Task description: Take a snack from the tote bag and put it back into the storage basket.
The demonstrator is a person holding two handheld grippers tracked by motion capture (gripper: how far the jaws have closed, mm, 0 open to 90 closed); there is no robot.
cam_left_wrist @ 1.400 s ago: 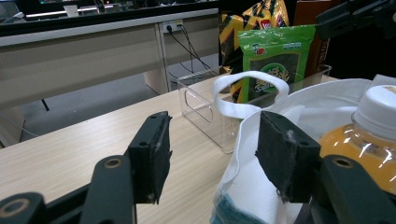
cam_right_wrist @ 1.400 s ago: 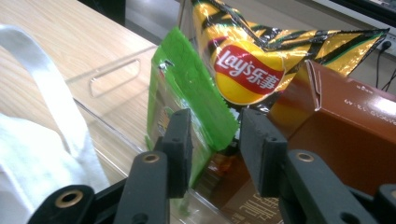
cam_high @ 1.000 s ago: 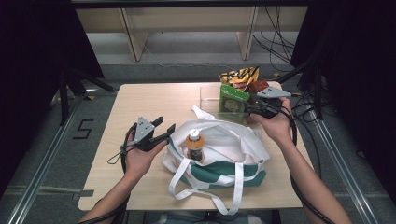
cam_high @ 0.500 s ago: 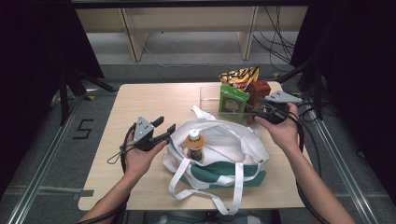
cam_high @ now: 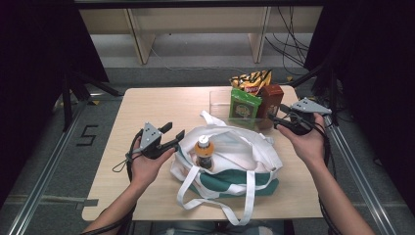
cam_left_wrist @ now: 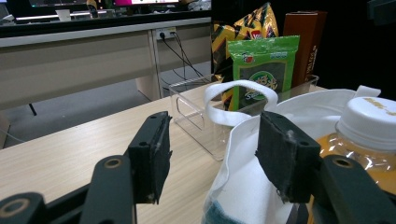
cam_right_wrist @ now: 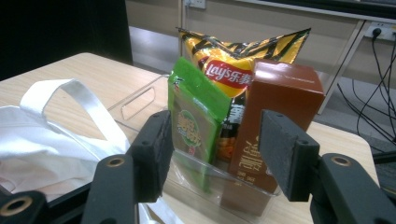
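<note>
two tongs stand open and empty over the desk (cam_high: 147, 105). right tongs (cam_high: 278, 120), whose jaws have just been opening with nothing between them, hover just beside the brown box (cam_high: 270, 100) in the clear bin (cam_high: 219, 100), next to the green packet (cam_high: 243, 106) and chip bag (cam_high: 251, 81). left tongs (cam_high: 173, 138) sit at the white tote bag (cam_high: 244, 152), near its bottle (cam_high: 204, 152).

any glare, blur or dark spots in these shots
High view: table evenly lit, surroundings black, mildly soft overall. Left gripper view: glints on the bottle, near jaws slightly soft. Right gripper view: sharp on the chip bag, dark upper left corner.
</note>
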